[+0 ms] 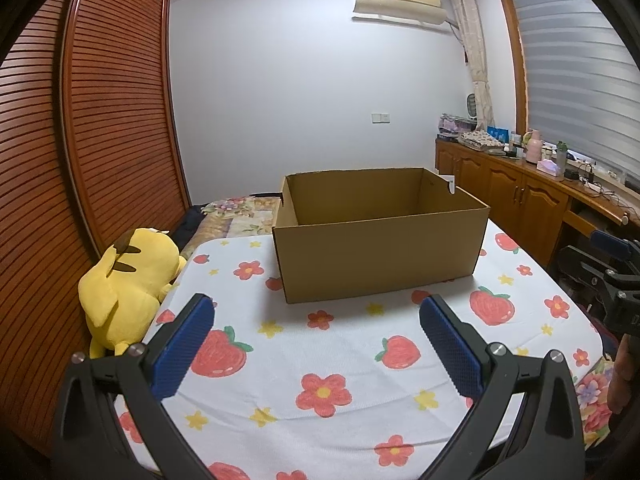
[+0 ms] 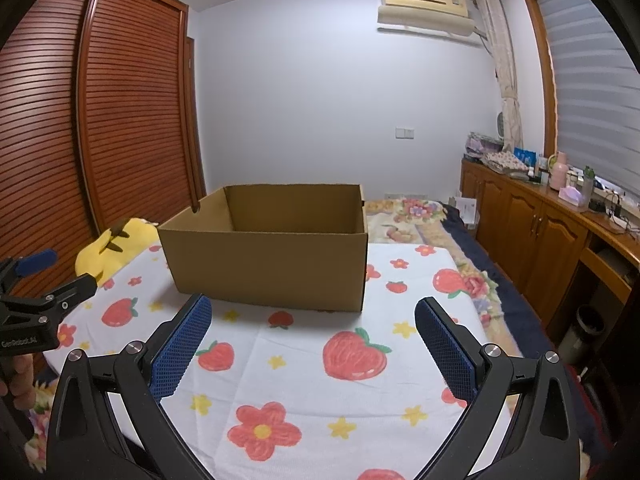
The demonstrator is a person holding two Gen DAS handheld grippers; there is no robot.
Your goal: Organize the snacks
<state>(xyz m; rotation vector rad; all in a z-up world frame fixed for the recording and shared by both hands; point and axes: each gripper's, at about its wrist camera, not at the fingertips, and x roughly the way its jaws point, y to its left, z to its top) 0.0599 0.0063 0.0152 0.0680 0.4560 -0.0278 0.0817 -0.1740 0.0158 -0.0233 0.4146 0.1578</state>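
An open brown cardboard box (image 1: pixel 380 256) (image 2: pixel 268 268) stands on a white cloth (image 1: pixel 320 360) (image 2: pixel 304 364) printed with strawberries and flowers. What shows of its inside holds nothing; its floor is hidden. No snacks are visible in either view. My left gripper (image 1: pixel 316 316) is open over the cloth, short of the box's near wall, with nothing between its blue pads. My right gripper (image 2: pixel 312 318) is open too, just before the box's near right corner. Each gripper also shows at the edge of the other's view: the right gripper (image 1: pixel 612 280) and the left gripper (image 2: pixel 44 300).
A yellow plush toy (image 1: pixel 128 292) (image 2: pixel 116 244) lies at the cloth's left edge beside a slatted wooden wardrobe (image 1: pixel 100 140). A floral bedspread (image 2: pixel 416 220) extends behind the box. Wooden cabinets (image 2: pixel 540 240) with clutter on top line the right wall, and a dark bin (image 2: pixel 580 332) stands below them.
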